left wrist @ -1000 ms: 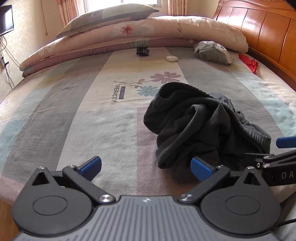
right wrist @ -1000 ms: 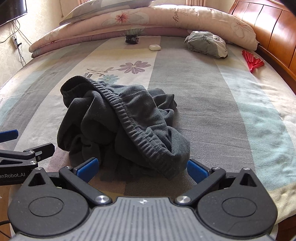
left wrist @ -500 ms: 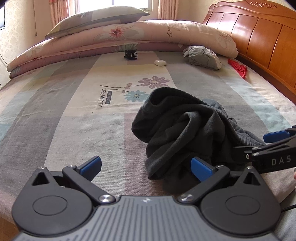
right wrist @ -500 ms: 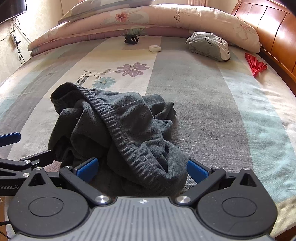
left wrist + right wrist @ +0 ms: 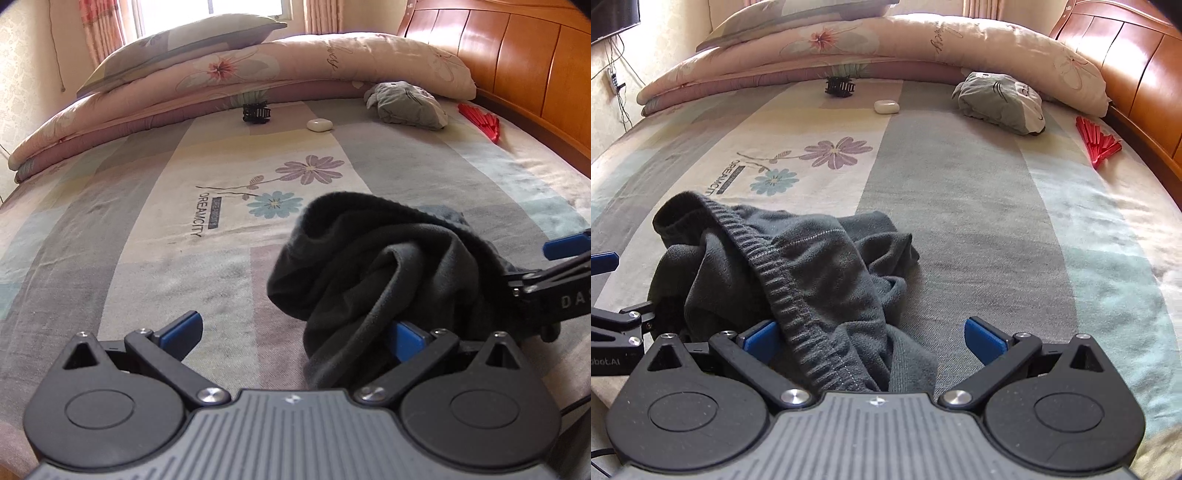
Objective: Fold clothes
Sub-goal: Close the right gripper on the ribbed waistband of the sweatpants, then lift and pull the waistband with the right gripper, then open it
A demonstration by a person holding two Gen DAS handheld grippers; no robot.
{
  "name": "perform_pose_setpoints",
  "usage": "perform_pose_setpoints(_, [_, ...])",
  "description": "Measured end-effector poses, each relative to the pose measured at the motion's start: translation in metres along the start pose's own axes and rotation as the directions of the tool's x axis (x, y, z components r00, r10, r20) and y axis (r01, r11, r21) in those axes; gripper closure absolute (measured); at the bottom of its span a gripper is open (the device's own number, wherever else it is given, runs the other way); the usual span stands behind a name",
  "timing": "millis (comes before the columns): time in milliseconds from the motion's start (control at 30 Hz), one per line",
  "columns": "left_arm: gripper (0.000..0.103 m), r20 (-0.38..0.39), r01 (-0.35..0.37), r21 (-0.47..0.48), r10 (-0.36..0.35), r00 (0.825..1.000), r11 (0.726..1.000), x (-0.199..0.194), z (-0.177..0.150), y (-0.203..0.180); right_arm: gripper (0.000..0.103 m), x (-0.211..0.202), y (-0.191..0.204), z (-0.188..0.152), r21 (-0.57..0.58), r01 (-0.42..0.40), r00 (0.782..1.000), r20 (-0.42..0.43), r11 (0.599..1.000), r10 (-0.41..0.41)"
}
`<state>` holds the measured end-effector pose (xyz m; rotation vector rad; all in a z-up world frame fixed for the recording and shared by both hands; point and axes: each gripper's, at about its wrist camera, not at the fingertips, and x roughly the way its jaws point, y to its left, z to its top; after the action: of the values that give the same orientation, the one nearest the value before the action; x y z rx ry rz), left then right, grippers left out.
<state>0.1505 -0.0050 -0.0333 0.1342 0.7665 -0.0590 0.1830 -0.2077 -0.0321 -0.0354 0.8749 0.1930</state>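
On the bed, at six o'clock, crumpled dark trousers lie bunched between both spread, empty tools, left tool and right tool, seemingly poised for gathering edges.

A bed in a striped, flowered sheet fills the room. A rolled quilt and a pillow lie at its far edge below a sunlit window (pink curtains beside it). A wooden headboard stands at right.
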Motion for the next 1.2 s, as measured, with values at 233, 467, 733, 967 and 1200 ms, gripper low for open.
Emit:
perform_pose_setpoints(233, [0.001, -0.005, -0.02, -0.011, 0.02, 1.0, 1.0, 0.009, 0.002, 0.006, 0.0, 0.008, 0.006, 0.0, -0.069, -0.024, 0.999, 0.043, 0.997, 0.027])
perform_pose_setpoints(467, [0.001, -0.045, 0.023, -0.038, -0.025, 0.999, 0.999, 0.005, -0.019, 0.011, 0.018, 0.006, 0.012, 0.006, -0.129, -0.06, 0.996, 0.061, 0.99, 0.069])
perform_pose_setpoints(733, [0.001, -0.007, 0.039, -0.046, -0.039, 0.999, 0.998, -0.005, -0.016, 0.021, 0.05, -0.001, 0.033, 0.028, -0.279, 0.023, 0.992, 0.122, 0.96, 0.011])
perform_pose_setpoints(967, [0.001, -0.007, 0.066, -0.047, -0.066, 0.998, 0.997, -0.003, -0.014, 0.023, 0.091, 0.021, 0.047, 0.027, -0.387, 0.013, 0.996, 0.083, 0.922, 0.021])
perform_pose_setpoints(1200, [0.001, 0.007, 0.075, -0.038, -0.075, 0.997, 0.996, -0.004, -0.008, 0.019, 0.093, 0.007, -0.006, 0.046, -0.271, 0.054, 0.993, 0.113, 0.961, -0.023])
